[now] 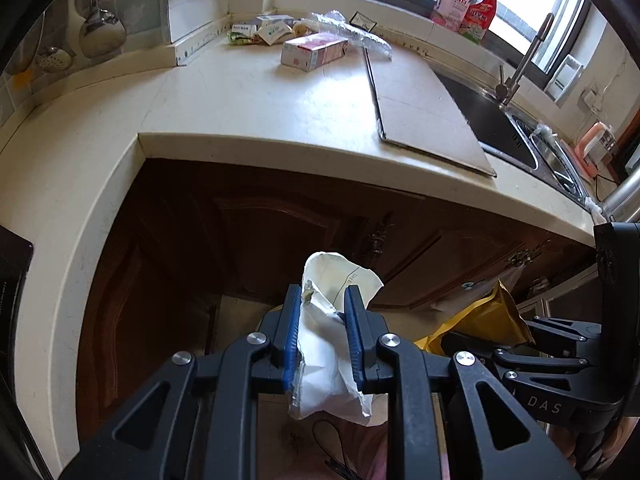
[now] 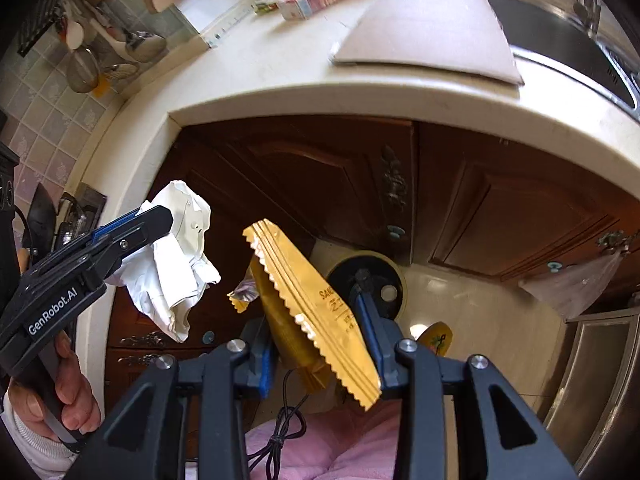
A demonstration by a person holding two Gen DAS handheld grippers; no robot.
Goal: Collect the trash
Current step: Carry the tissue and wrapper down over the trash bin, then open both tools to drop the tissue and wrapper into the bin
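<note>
while both tools hang below the counter edge (image 1: 280,148), the left gripper (image 1: 322,344) pinches a crumpled white wrapper (image 1: 328,368) between its blue pads (image 1: 290,344), low centre of the left view. the right gripper (image 2: 320,340) clamps a gold foil pouch (image 2: 316,312), tilted, low centre of the right view. a round bin (image 2: 372,280) sits on the floor just behind the pouch. more litter lies at upper centre of the left view: a pink carton (image 1: 312,51), clear plastic (image 1: 352,32), small packets (image 1: 260,32). a cardboard sheet (image 1: 424,108) lies beside the sink (image 1: 520,136).
</note>
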